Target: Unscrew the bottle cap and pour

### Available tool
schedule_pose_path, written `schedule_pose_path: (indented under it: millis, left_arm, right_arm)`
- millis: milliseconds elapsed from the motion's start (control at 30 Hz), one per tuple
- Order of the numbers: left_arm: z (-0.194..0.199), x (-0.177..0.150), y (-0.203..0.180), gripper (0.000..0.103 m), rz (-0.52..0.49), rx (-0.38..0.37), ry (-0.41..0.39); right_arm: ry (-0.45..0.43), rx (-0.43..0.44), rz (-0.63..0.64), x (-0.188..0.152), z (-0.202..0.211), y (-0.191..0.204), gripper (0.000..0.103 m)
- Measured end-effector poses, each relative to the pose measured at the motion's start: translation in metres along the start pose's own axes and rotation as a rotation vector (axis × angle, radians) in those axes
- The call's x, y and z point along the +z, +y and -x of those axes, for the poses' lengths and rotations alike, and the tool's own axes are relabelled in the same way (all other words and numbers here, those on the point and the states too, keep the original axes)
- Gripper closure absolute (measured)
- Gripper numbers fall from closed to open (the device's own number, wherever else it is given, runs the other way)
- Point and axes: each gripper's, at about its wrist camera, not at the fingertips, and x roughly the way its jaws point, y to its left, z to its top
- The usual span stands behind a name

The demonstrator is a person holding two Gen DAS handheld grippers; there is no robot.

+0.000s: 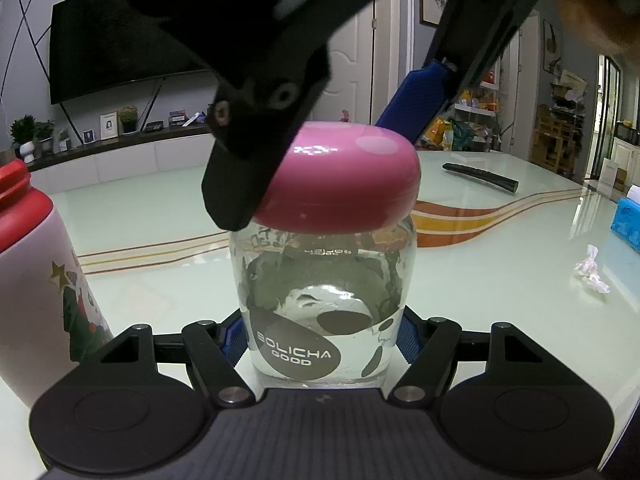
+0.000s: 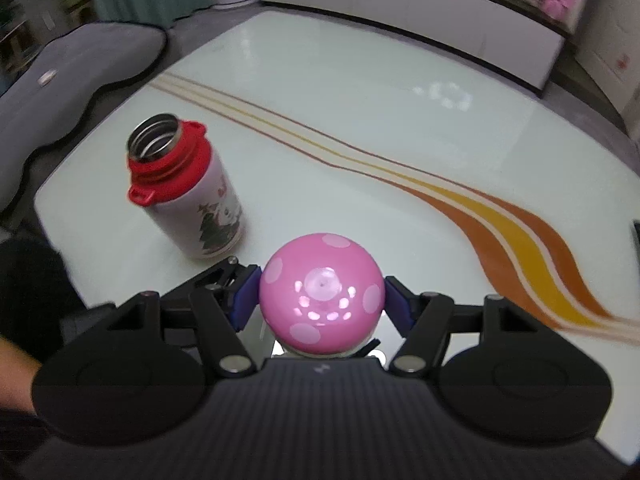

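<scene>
A clear glass bottle (image 1: 320, 280) with water in it and a dark "BOLICHA GOOD" label stands on the table. My left gripper (image 1: 322, 340) is shut on its lower body. Its pink dotted dome cap (image 1: 344, 184) sits on the neck. My right gripper (image 2: 322, 300) comes from above and is shut on the cap (image 2: 322, 300), blue pads at both sides. In the left wrist view the right gripper's fingers (image 1: 248, 152) straddle the cap. A white flask with a red collar (image 2: 188, 192) stands open-mouthed to the left, also at the left edge of the left wrist view (image 1: 36, 280).
The pale glass table (image 2: 360, 100) has orange and yellow curved stripes. A dark long object (image 1: 480, 176) lies far right. A crumpled wrapper (image 1: 592, 272) and a blue tissue box (image 1: 628, 220) sit at the right. A grey chair (image 2: 80, 64) stands beyond the table's left edge.
</scene>
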Motion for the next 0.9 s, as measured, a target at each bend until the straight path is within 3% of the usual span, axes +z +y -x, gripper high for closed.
schedule_pose_path:
  millis: [200,400,533,600,633,767,900]
  left_arm:
    - [0.001,0.0,0.003,0.03,-0.001,-0.017,0.001]
    - [0.002,0.0,0.0,0.03,0.0,-0.005,-0.002]
    - [0.002,0.001,0.0,0.03,0.003,-0.004,-0.001]
    - [0.003,0.001,0.0,0.03,0.005,-0.004,0.0]
    - [0.003,0.001,0.0,0.03,0.006,-0.004,0.0]
    - [0.003,0.002,-0.001,0.03,0.009,-0.002,0.001]
    - [0.004,0.003,-0.003,0.03,0.01,0.005,0.0]
  right_arm:
    - [-0.018,0.112,0.149,0.0,0.001,-0.008,0.039]
    - [-0.037,0.086,0.107,-0.003,0.0,-0.002,0.038]
    - [-0.049,0.068,0.046,-0.004,-0.002,-0.001,0.037]
    - [-0.05,0.053,0.002,-0.002,-0.001,-0.004,0.017]
    - [-0.061,0.059,-0.028,0.0,0.003,-0.005,0.014]
    - [-0.061,0.048,-0.155,0.005,0.013,-0.002,0.013]
    - [0.019,-0.057,-0.294,0.008,0.012,0.006,0.015]
